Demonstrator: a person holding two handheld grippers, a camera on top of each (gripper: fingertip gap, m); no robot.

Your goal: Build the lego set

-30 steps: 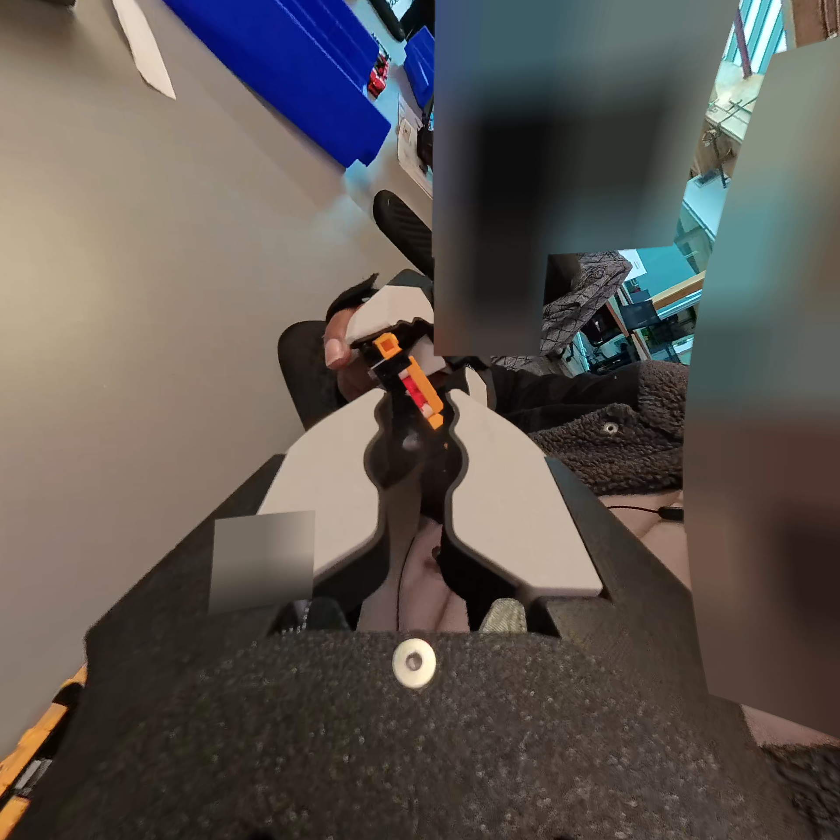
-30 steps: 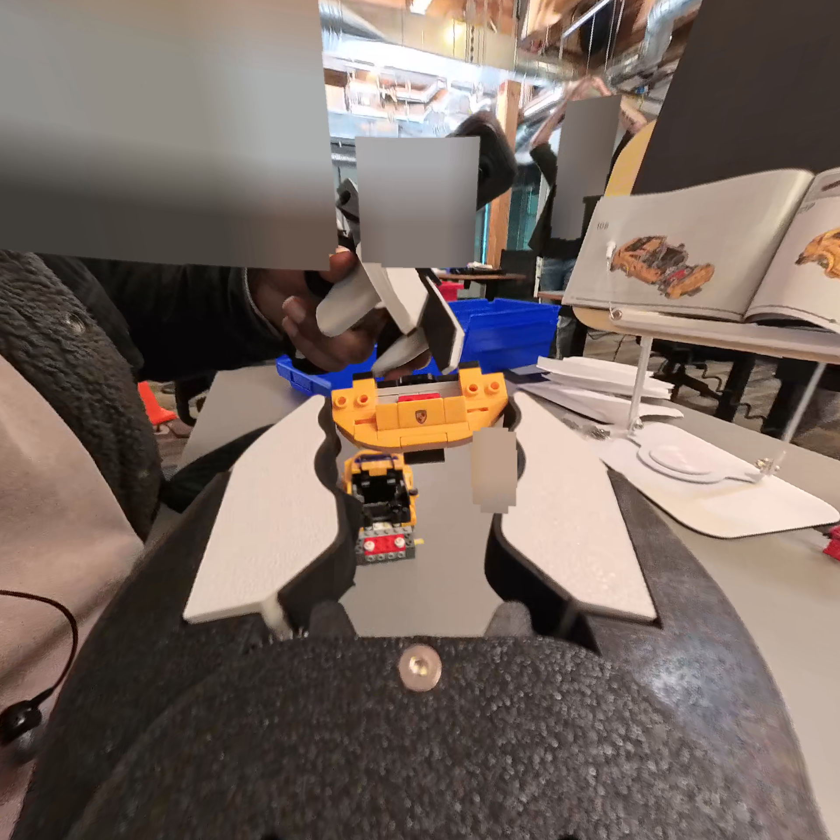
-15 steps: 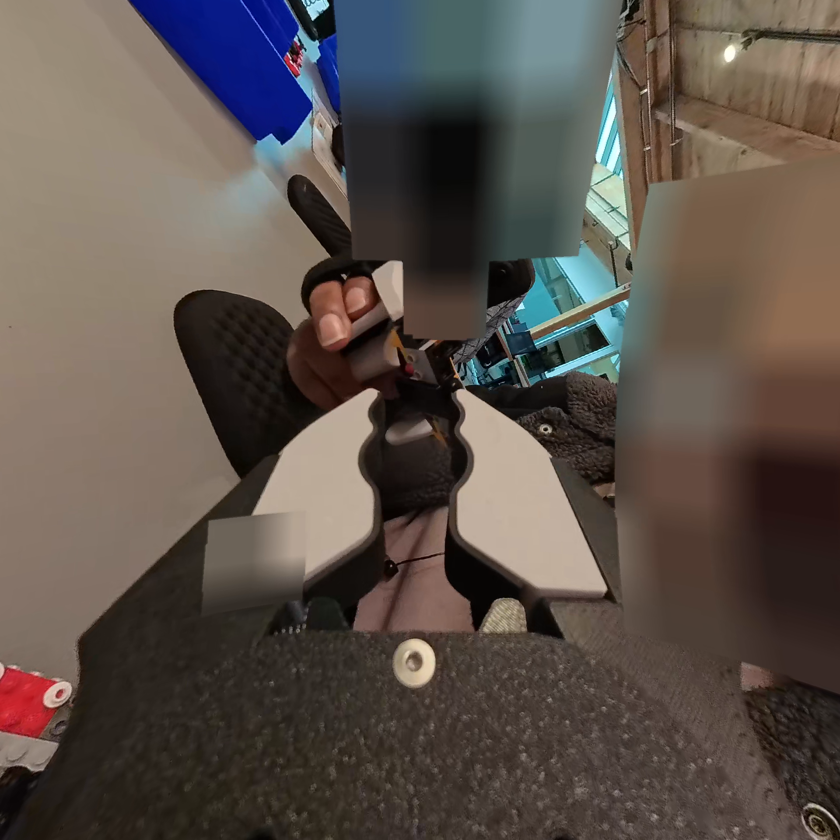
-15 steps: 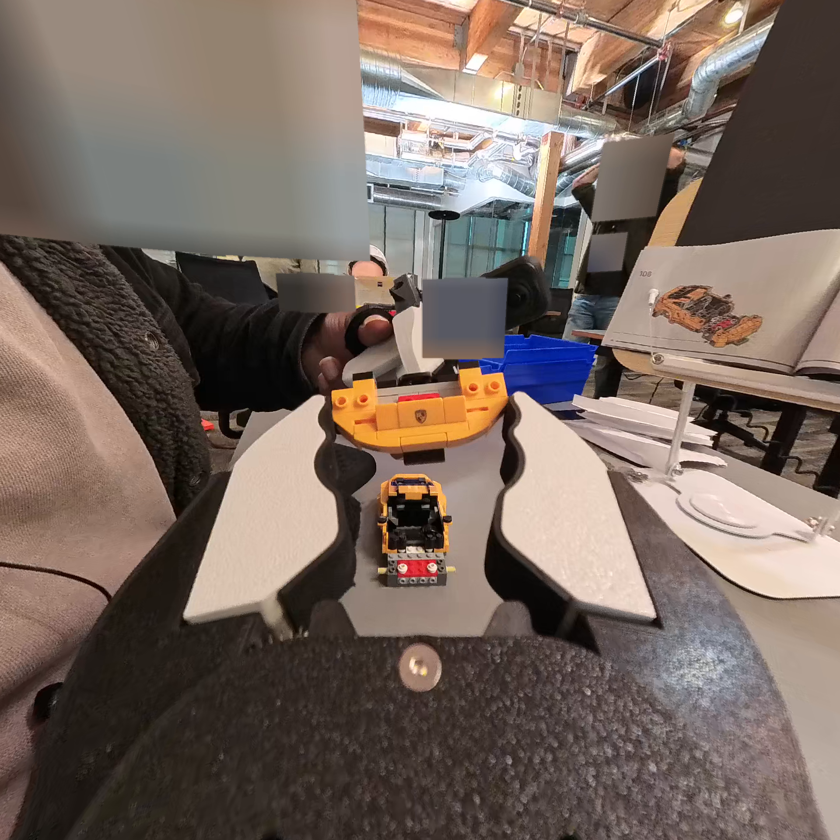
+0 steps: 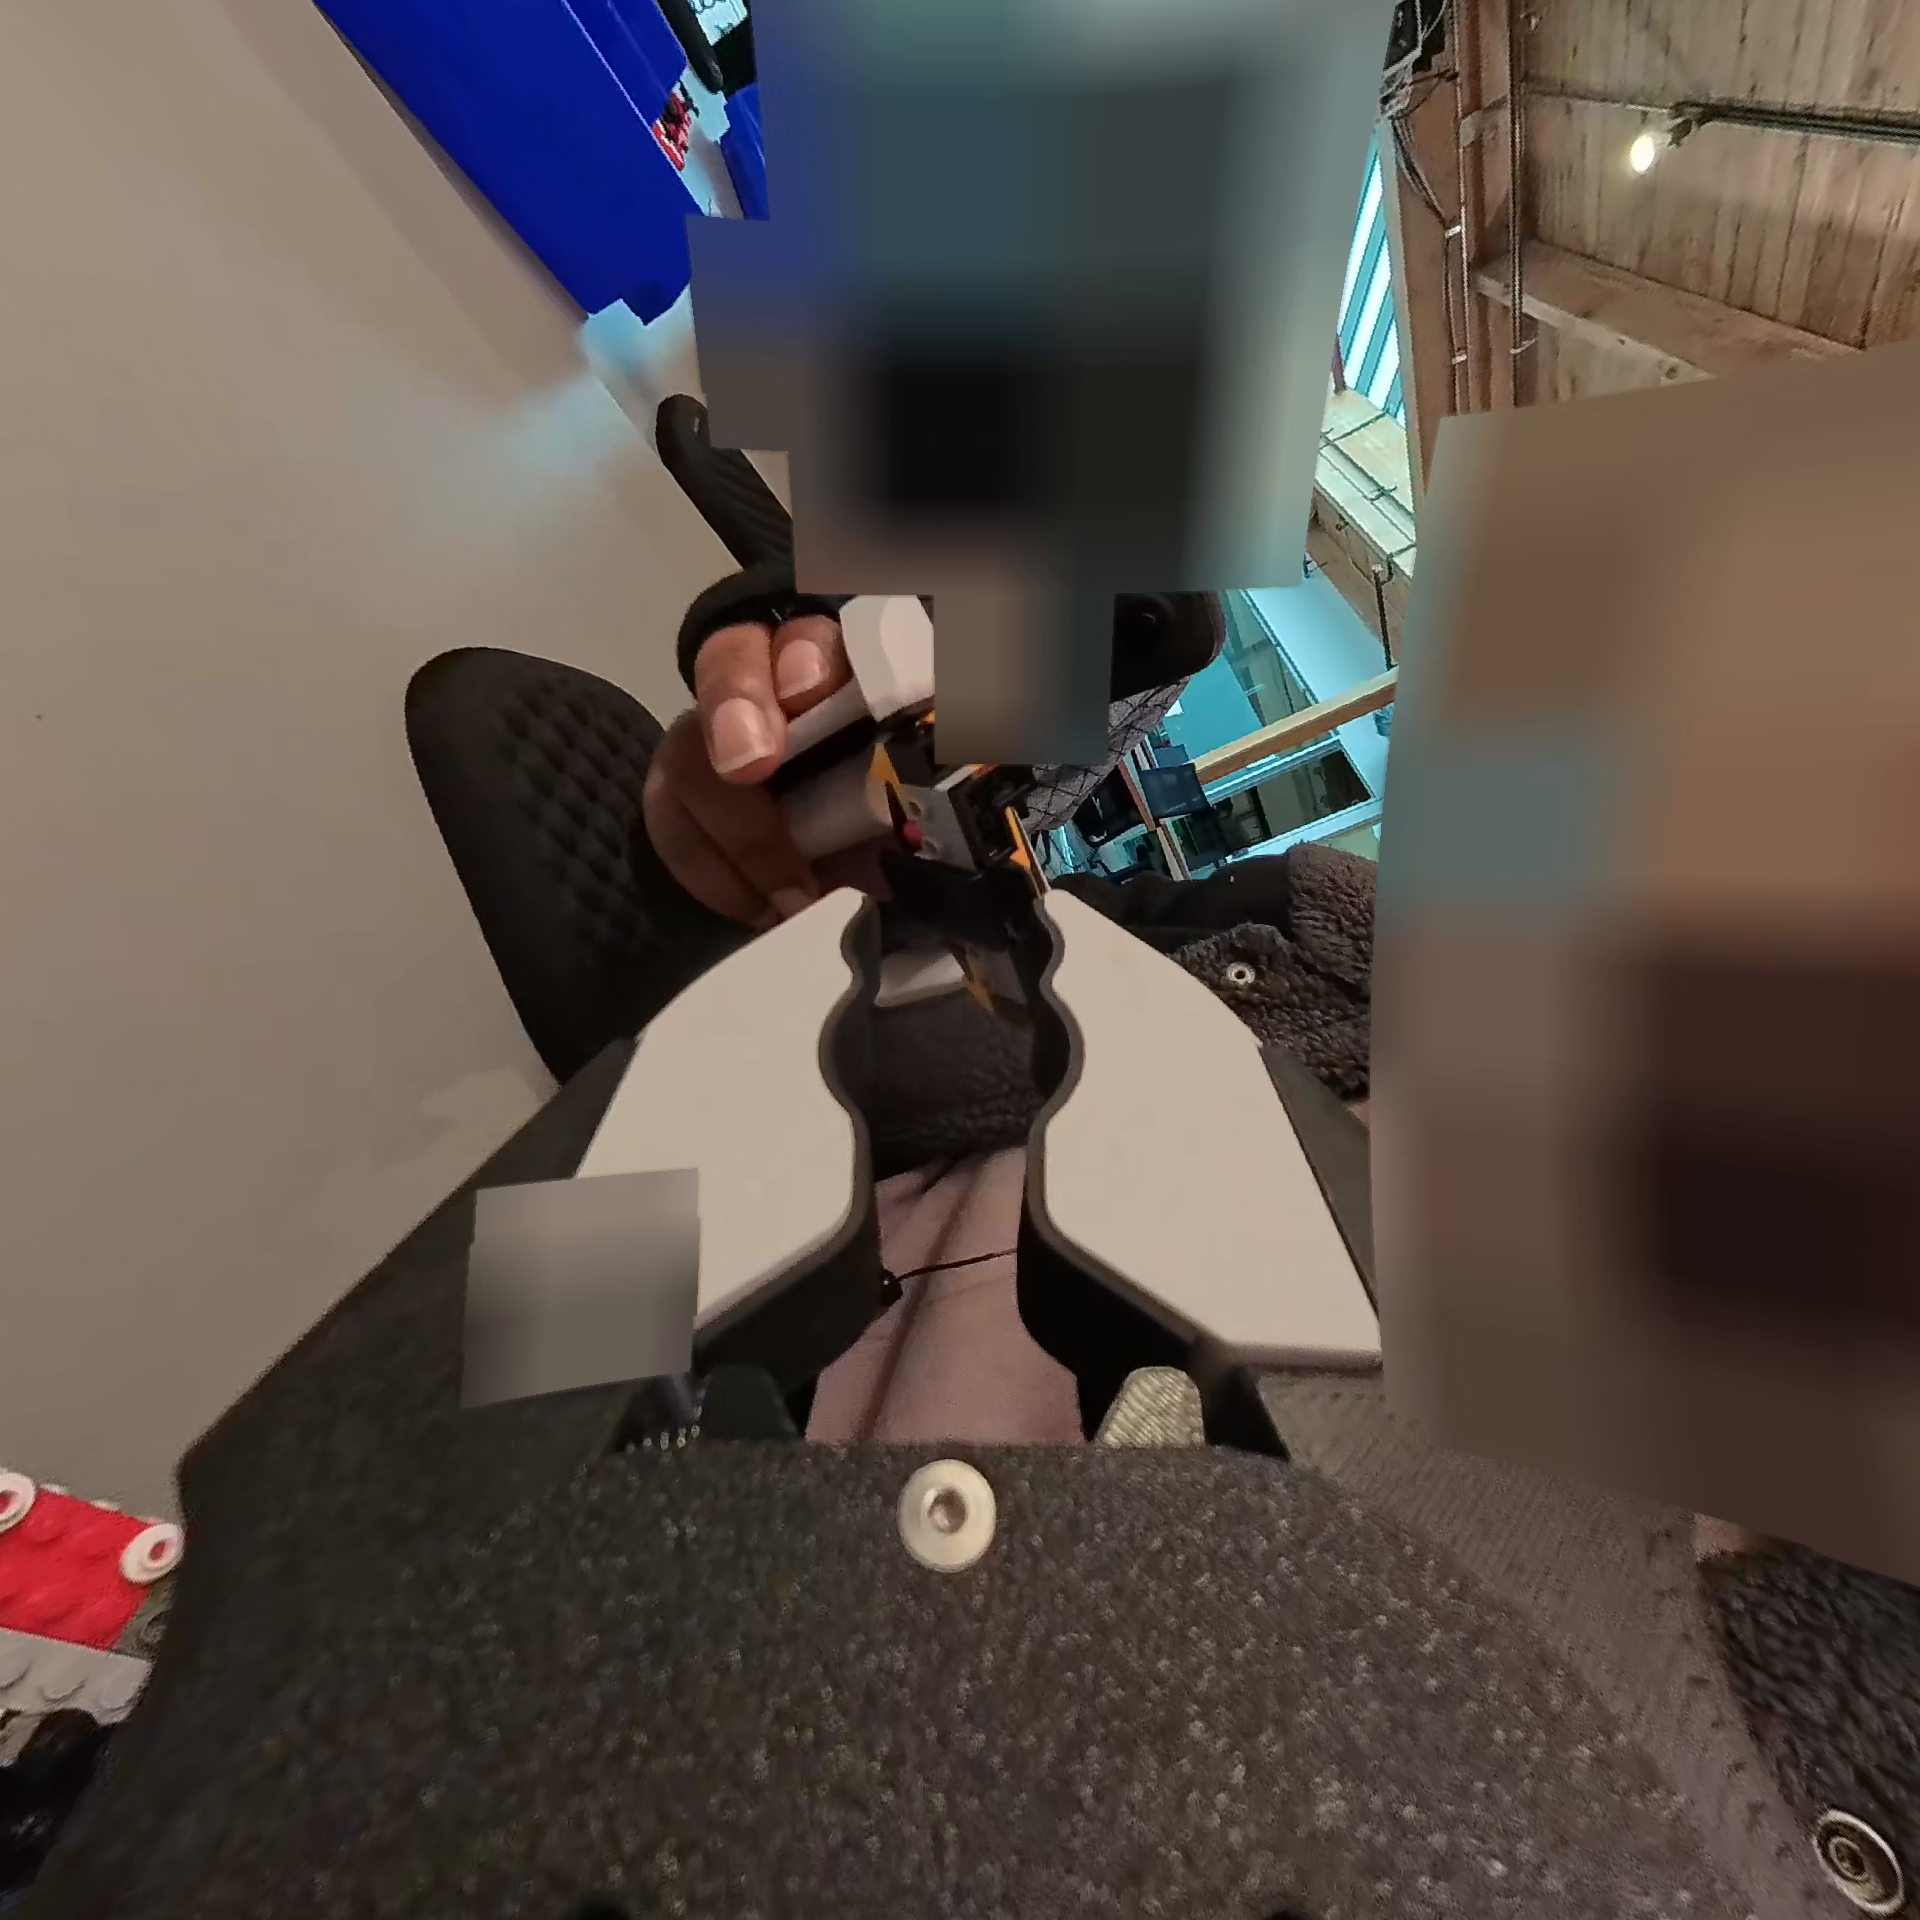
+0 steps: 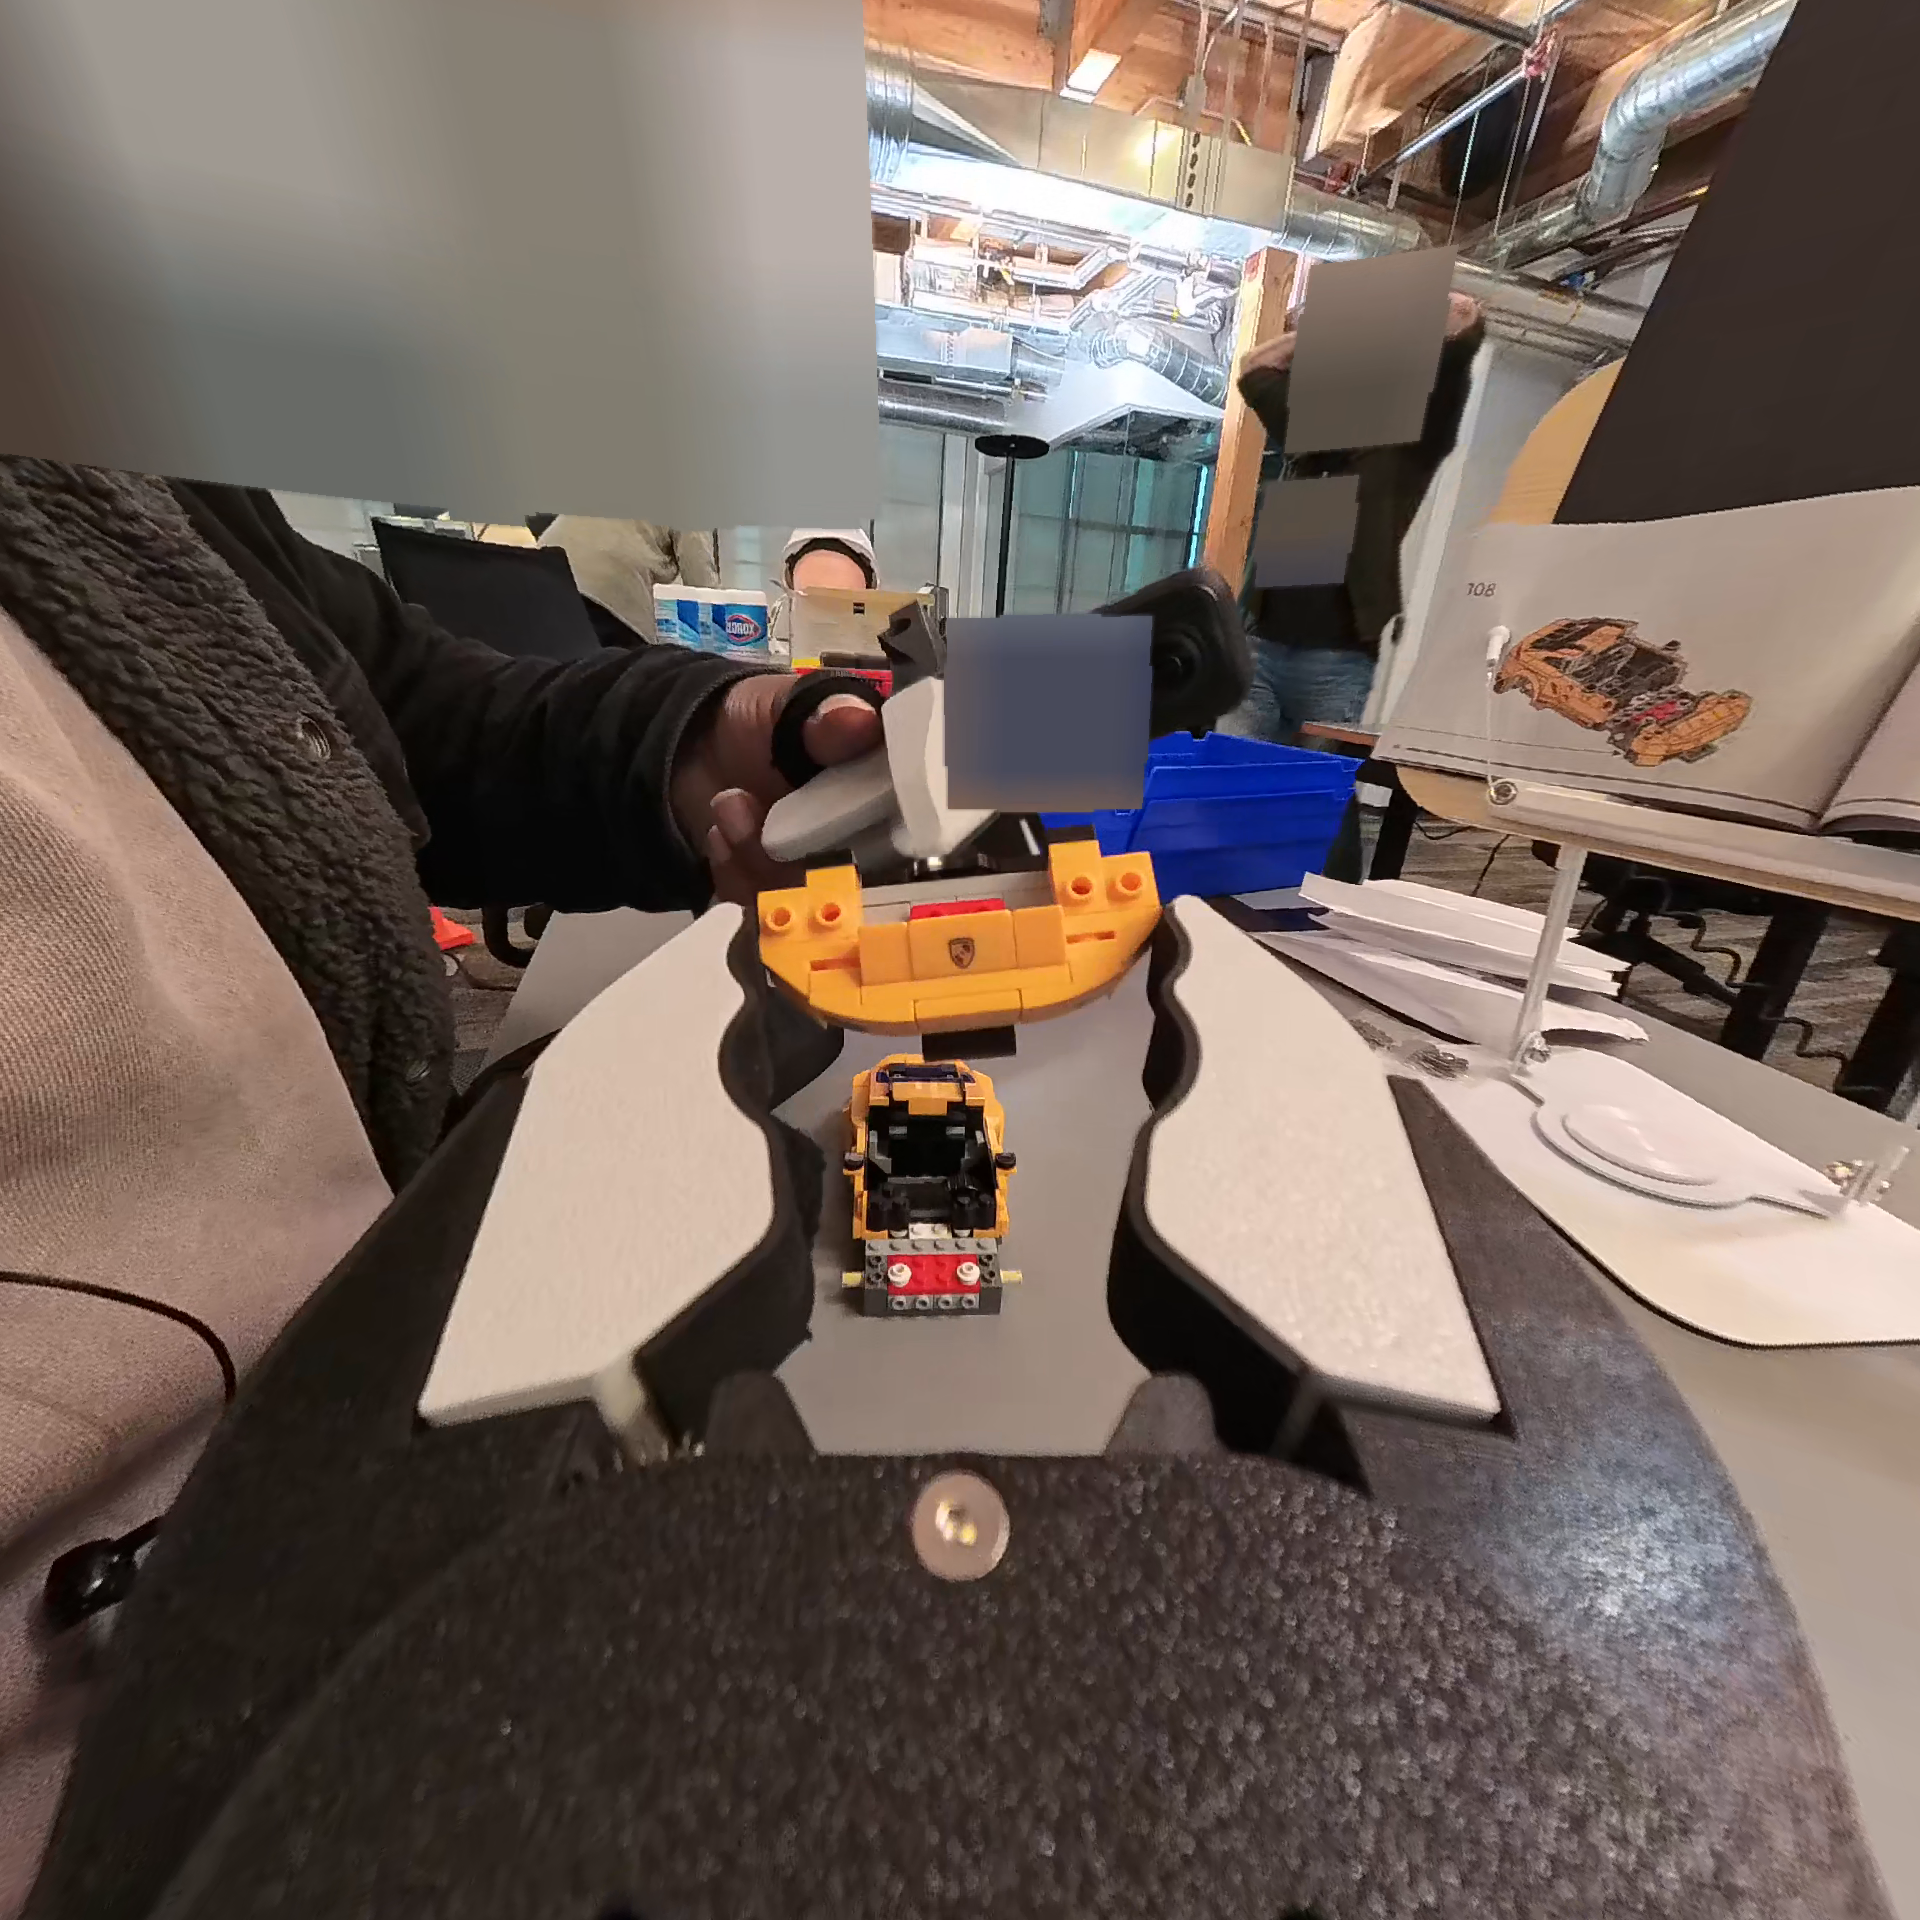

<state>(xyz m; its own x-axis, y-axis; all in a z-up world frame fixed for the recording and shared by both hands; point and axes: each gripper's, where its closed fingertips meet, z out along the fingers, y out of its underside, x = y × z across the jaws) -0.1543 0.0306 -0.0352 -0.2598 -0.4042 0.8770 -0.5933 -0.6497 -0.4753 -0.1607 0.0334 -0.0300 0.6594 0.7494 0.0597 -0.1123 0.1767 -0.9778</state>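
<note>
The right claw (image 6: 956, 966) clamps the orange hood (image 6: 956, 951) by its ends, lifted above the car (image 6: 928, 1179) on the surface (image 6: 1714, 1455); the left claw (image 5: 951, 914) pinches its far edge, probably to steady it.

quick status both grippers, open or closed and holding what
left gripper: shut on the orange lego bumper section, gripping its far end.
right gripper: shut on the same bumper section, across its width.

Blue bins (image 6: 1236, 805) stand at the far side of the grey desk (image 6: 1714, 1475), with white papers (image 6: 1455, 951) just right of them. A black mesh chair (image 5: 540, 821) sits near the desk's edge.
</note>
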